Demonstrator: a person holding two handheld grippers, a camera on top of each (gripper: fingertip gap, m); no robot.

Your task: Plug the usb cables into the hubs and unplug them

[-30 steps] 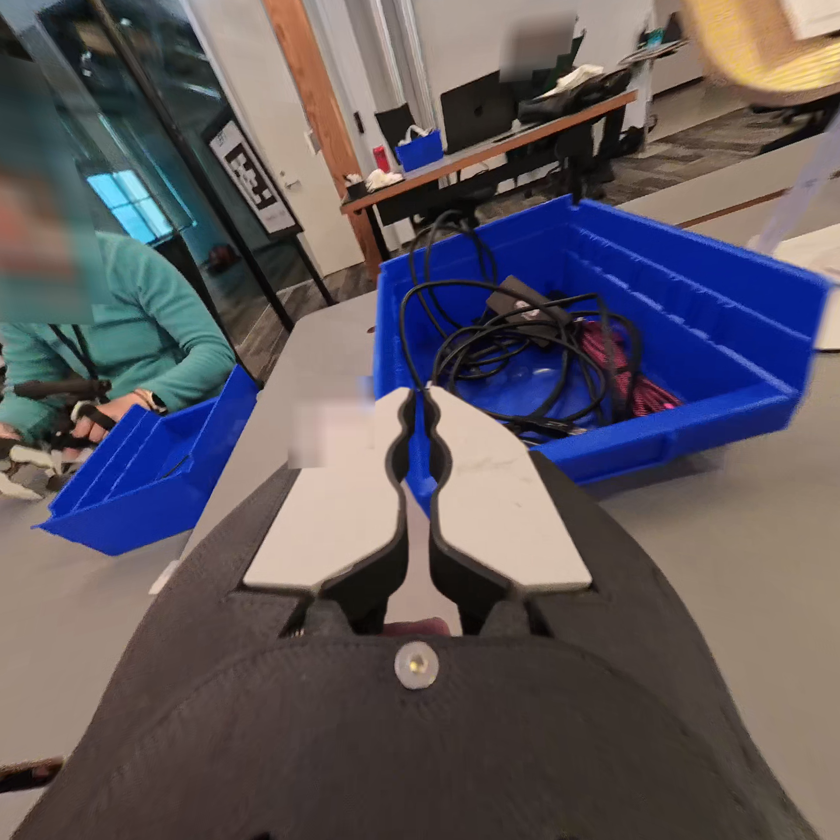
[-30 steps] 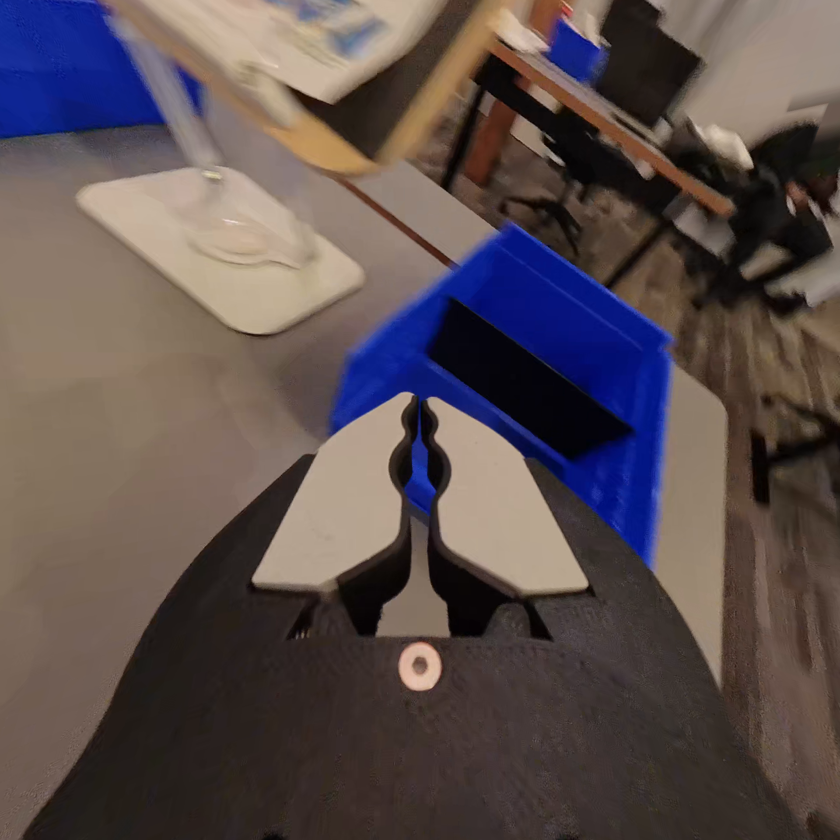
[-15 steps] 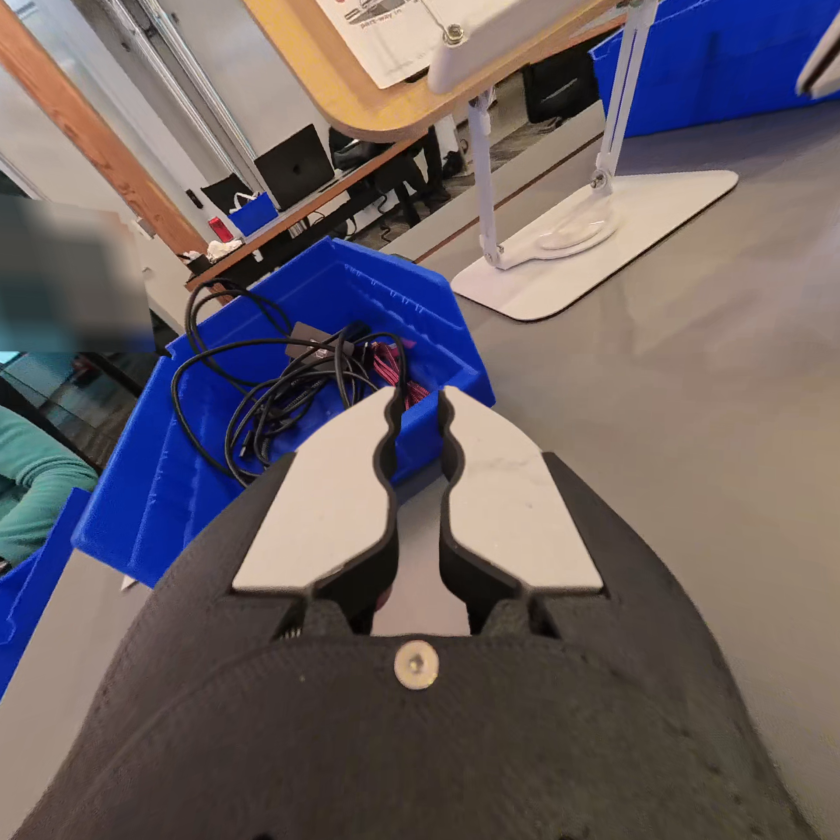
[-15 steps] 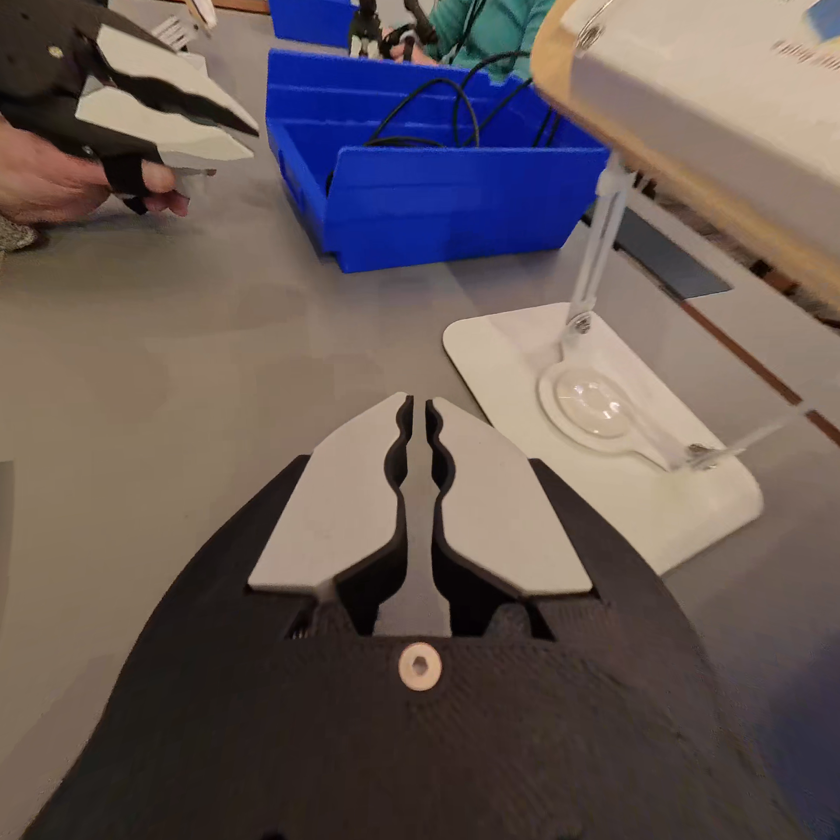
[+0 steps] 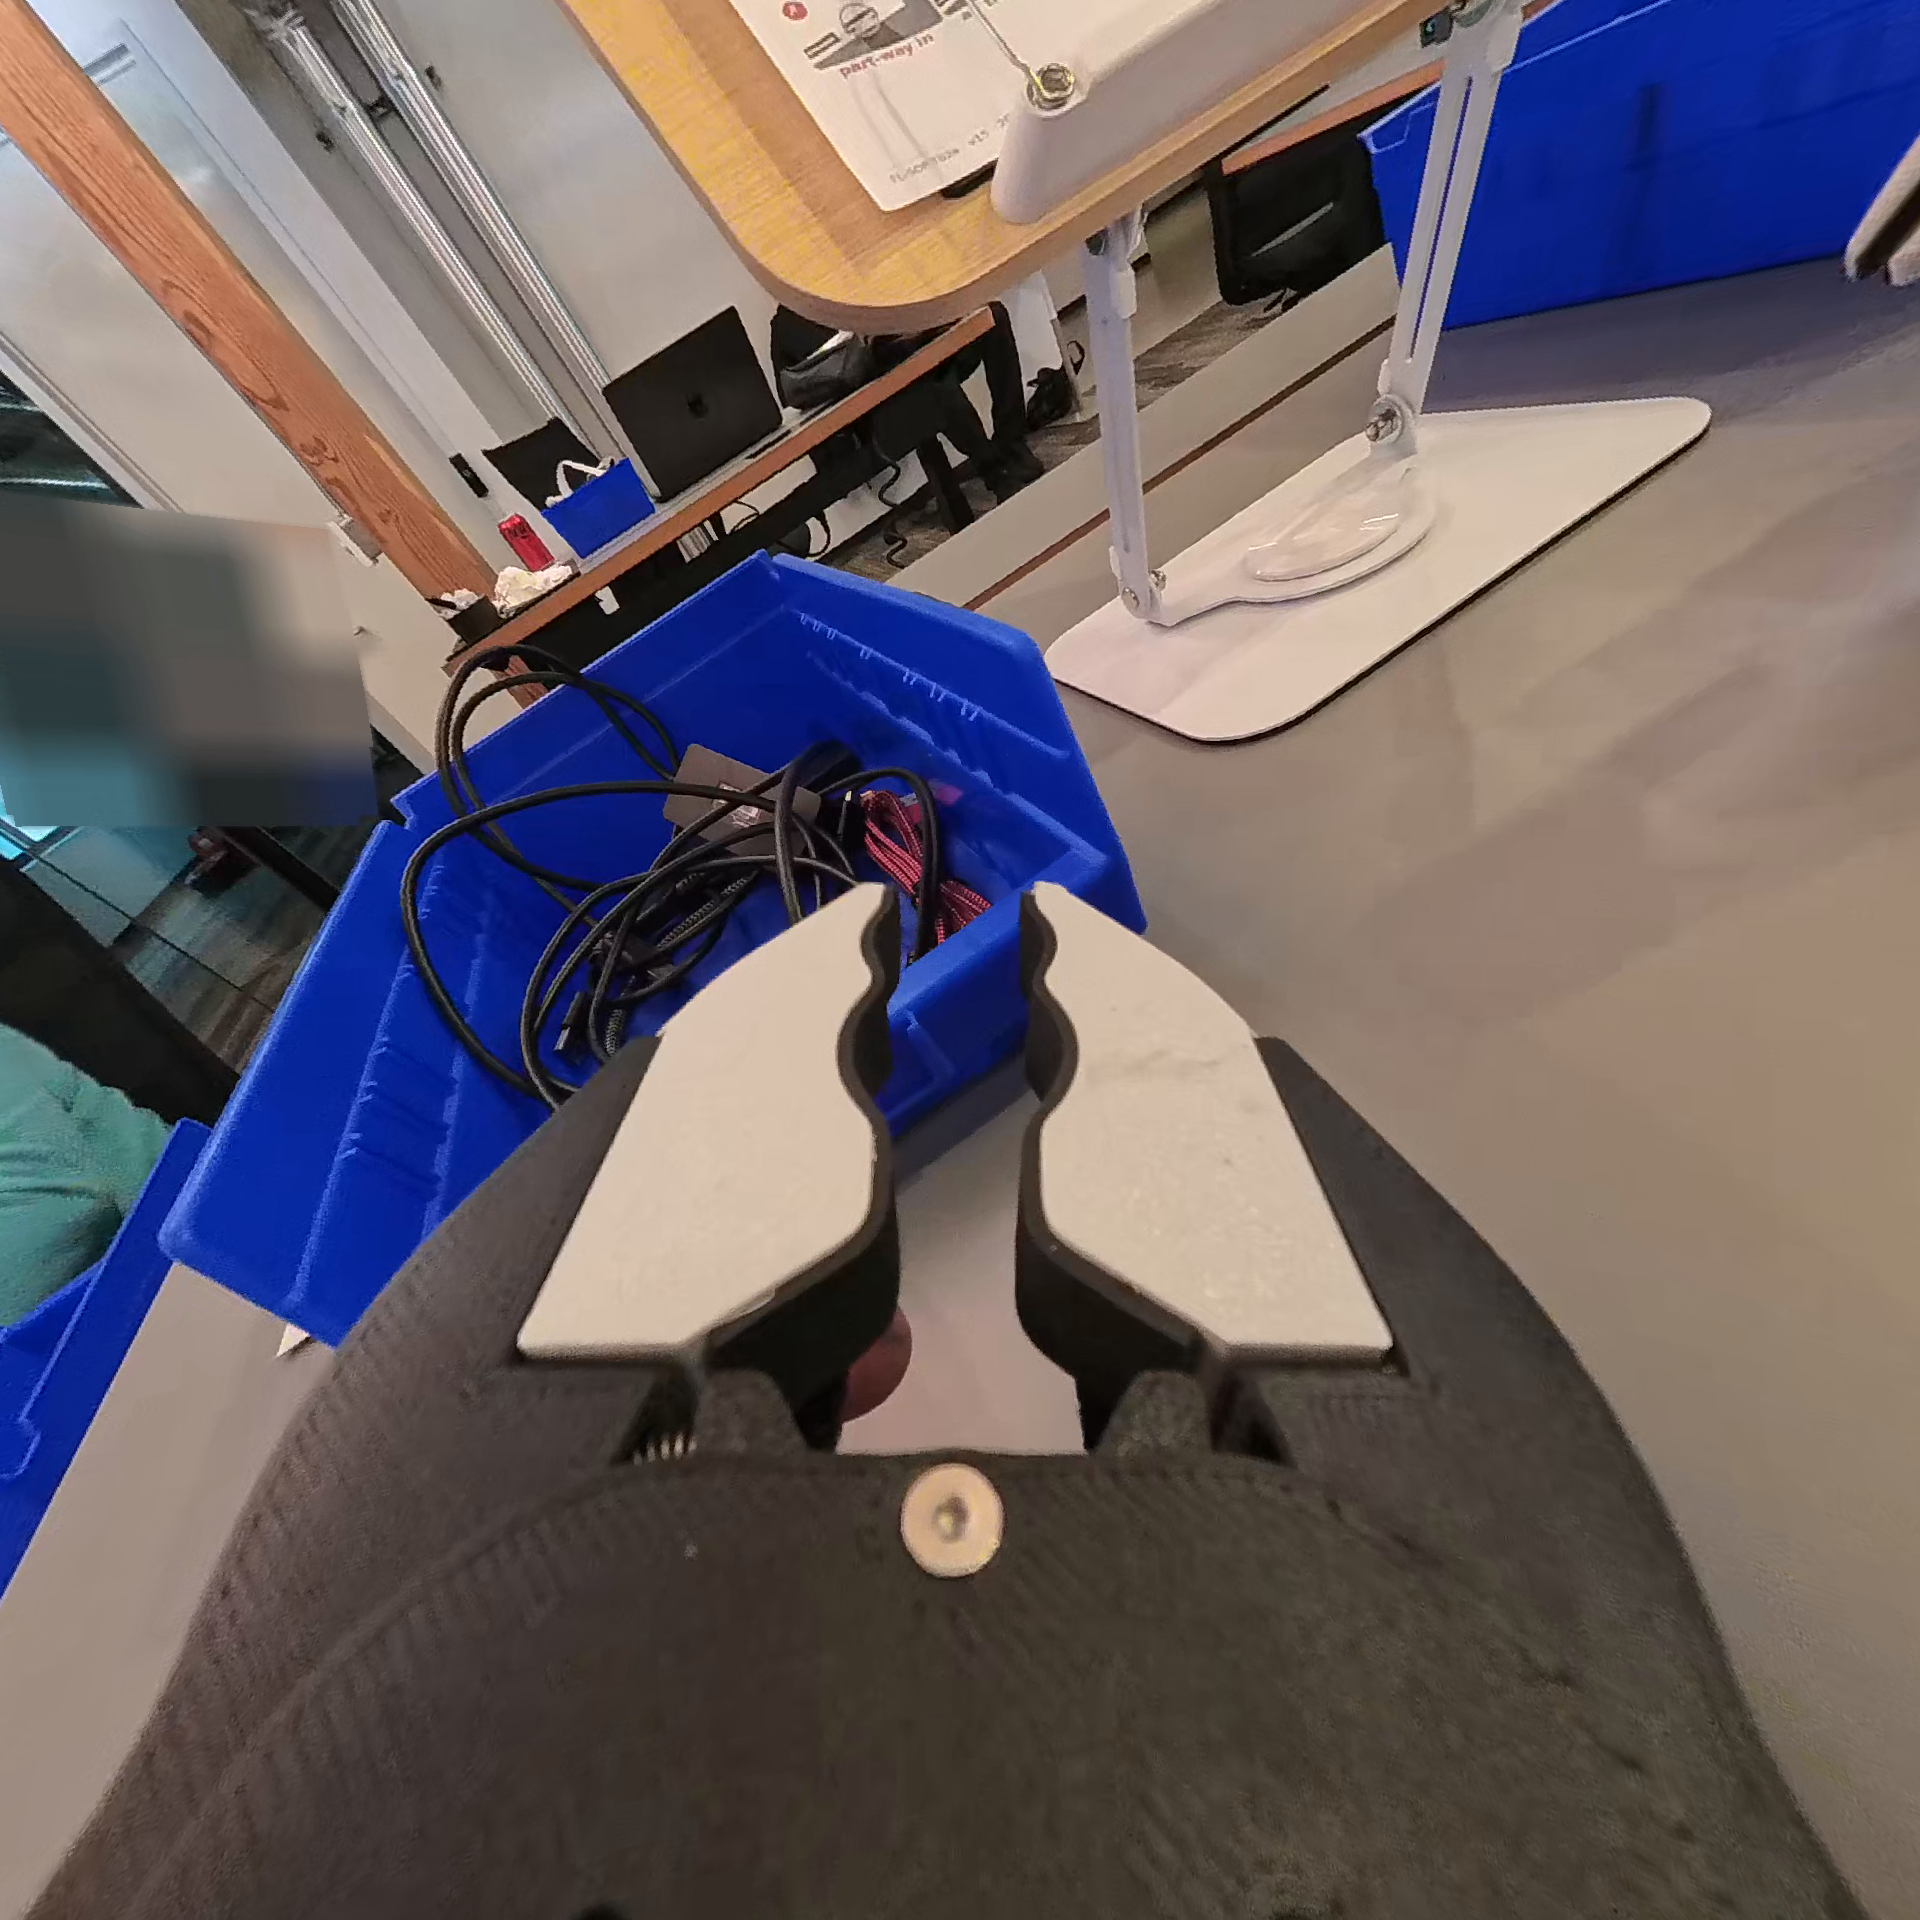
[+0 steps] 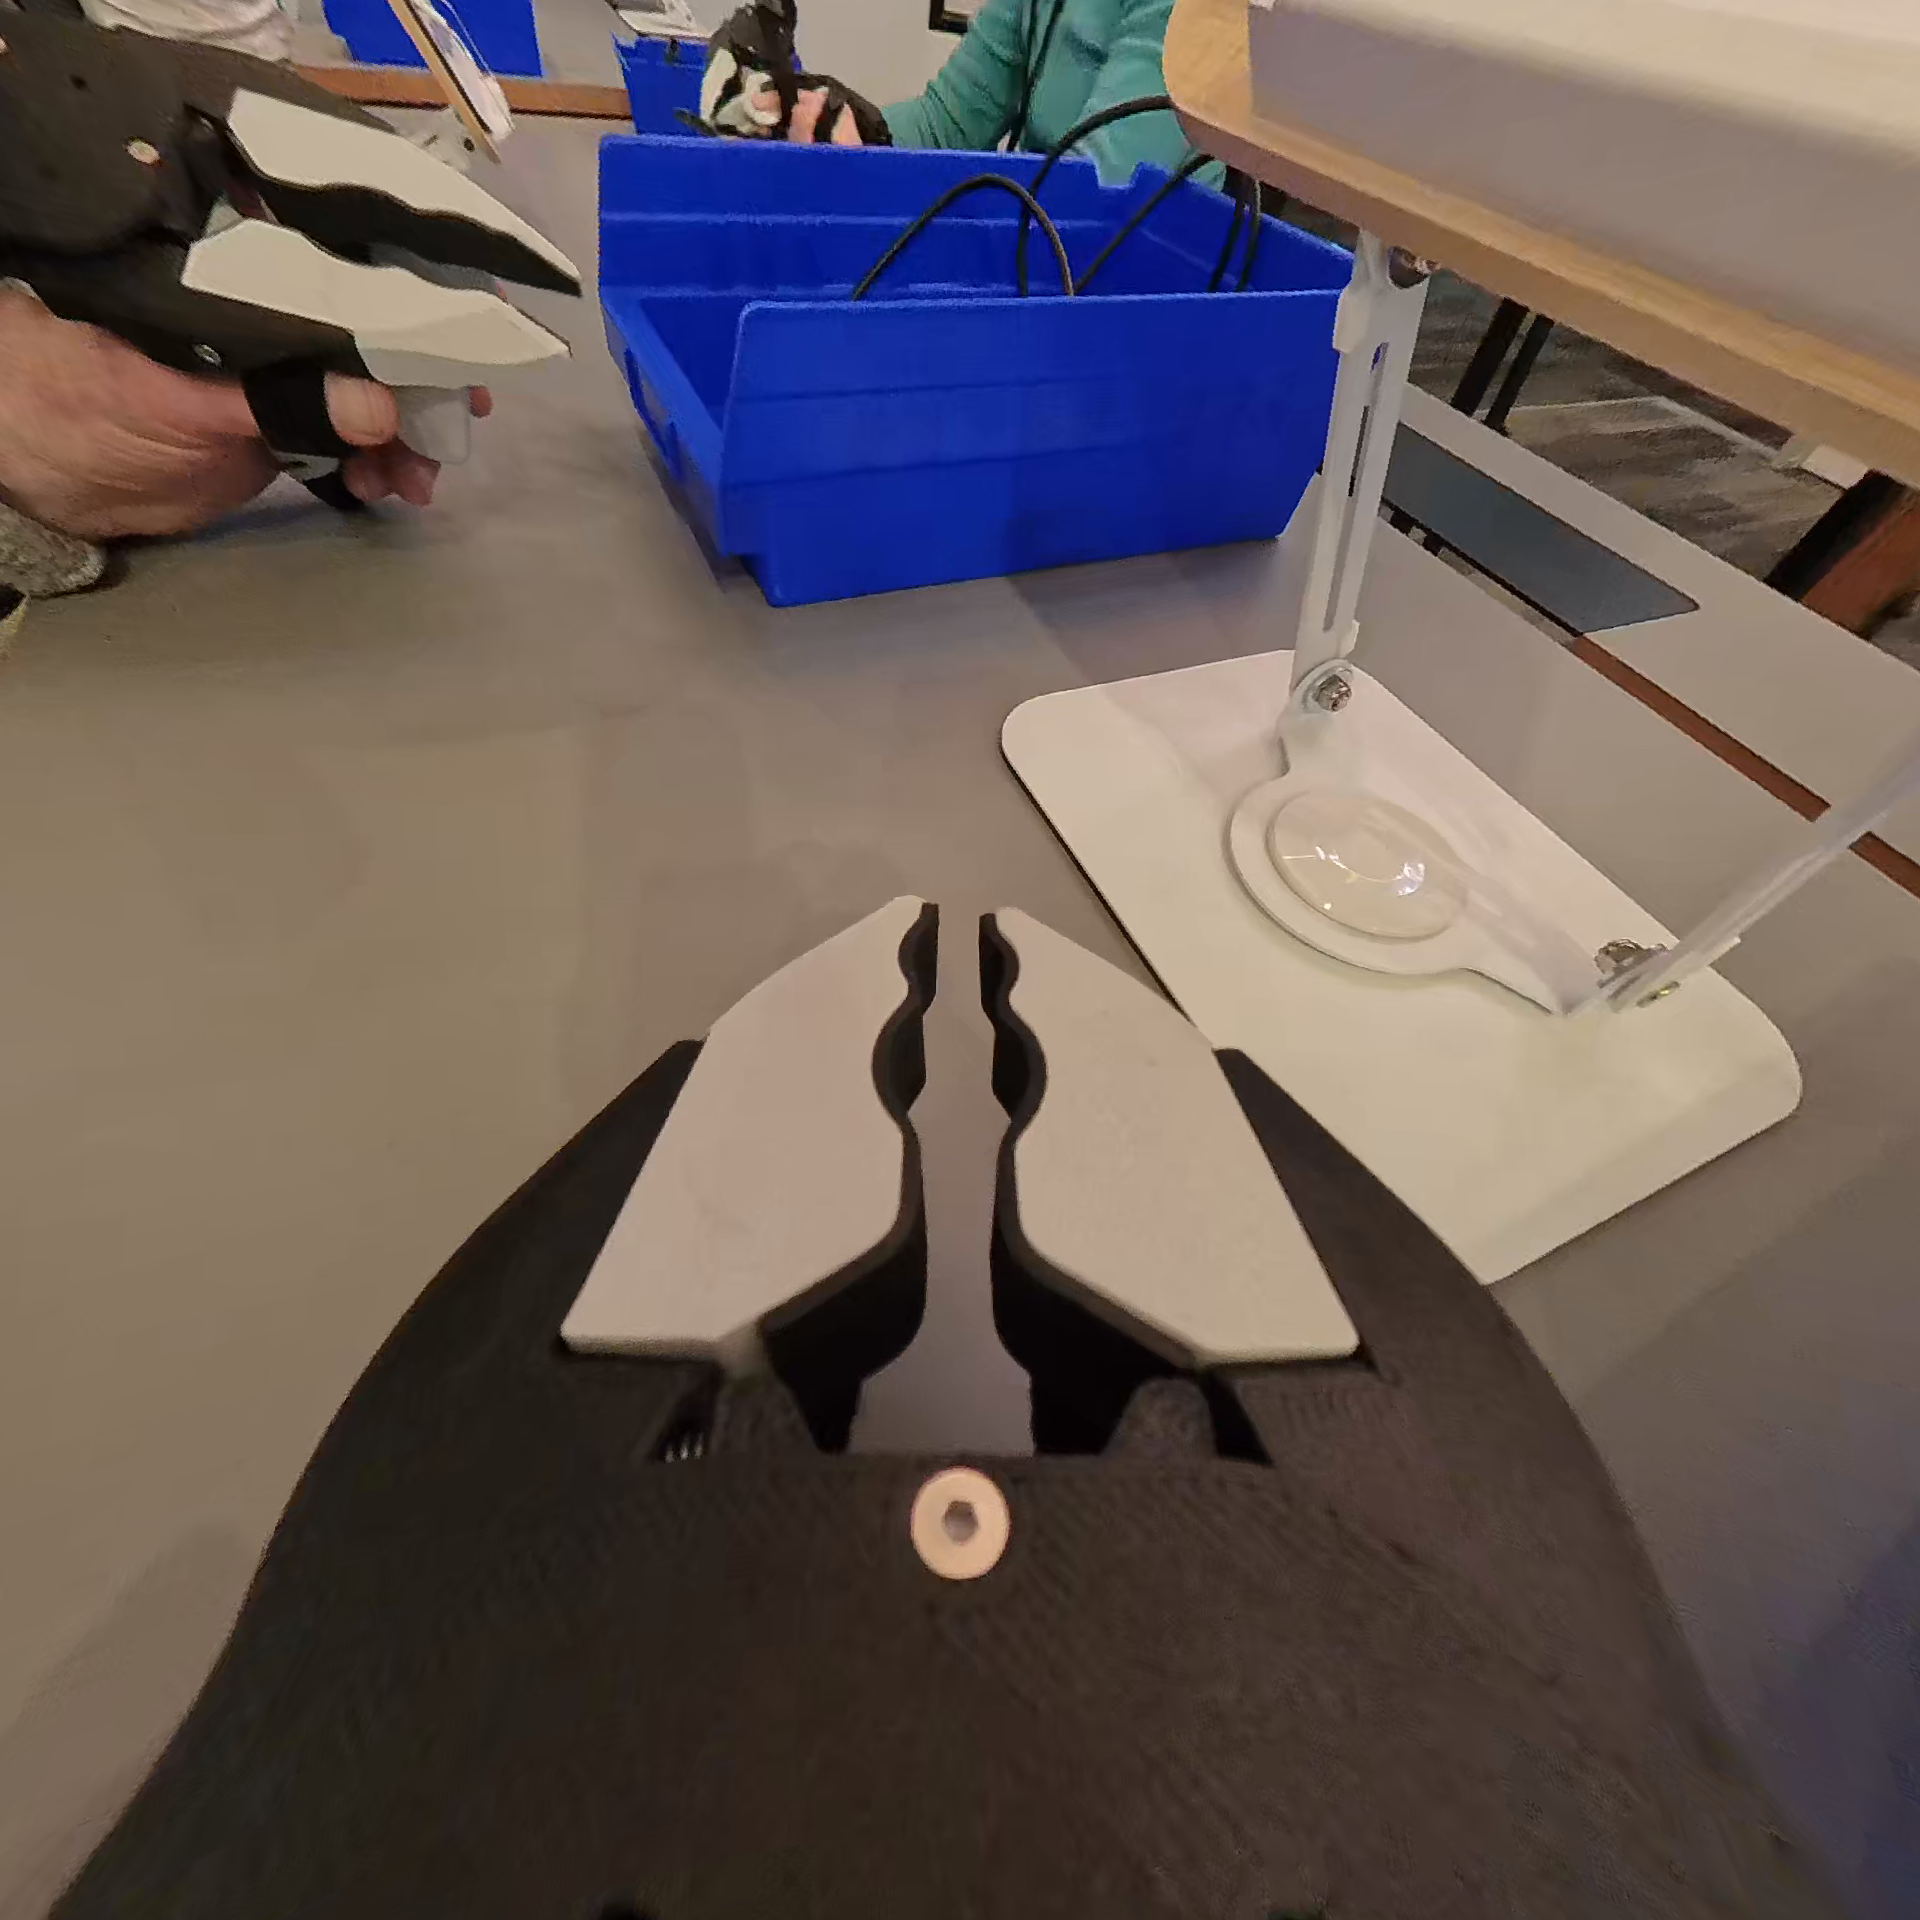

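Cables (image 5: 665,914) lie in a loose black tangle inside the blue bin (image 5: 997,717), with a red braided one (image 5: 914,842) knotted in at the near corner and a dark flat hub (image 5: 717,774) resting on top of the pile. Loops rise above the bin's far wall. No plug is clearly free of the heap, and that is the main hazard: a pinch on one strand would likely drag the whole knot, and the hub with it, up over the rim. A grab at the wrong strand could also lift a mid-length loop and not a connector end.

Left tongs (image 5: 956,914) hover just short of the bin's near wall, fingers apart with a modest gap and nothing between them. From this low angle the wall stands between the tips and the cables, so a straight push forward risks striking the plastic and shoving the light bin along the surface (image 5: 1558,987).

Right tongs (image 6: 958,920) hang over bare surface well apart from the bin, with only a narrow slit between the fingers and nothing held. Just to their right sits the white stand (image 6: 1455,1091) with its thin upright arms; a careless swing toward the bin could clip it and topple the board it carries.

Beyond the bin a person (image 6: 997,73) in a teal sleeve works, close enough that trailing loops might snag there.
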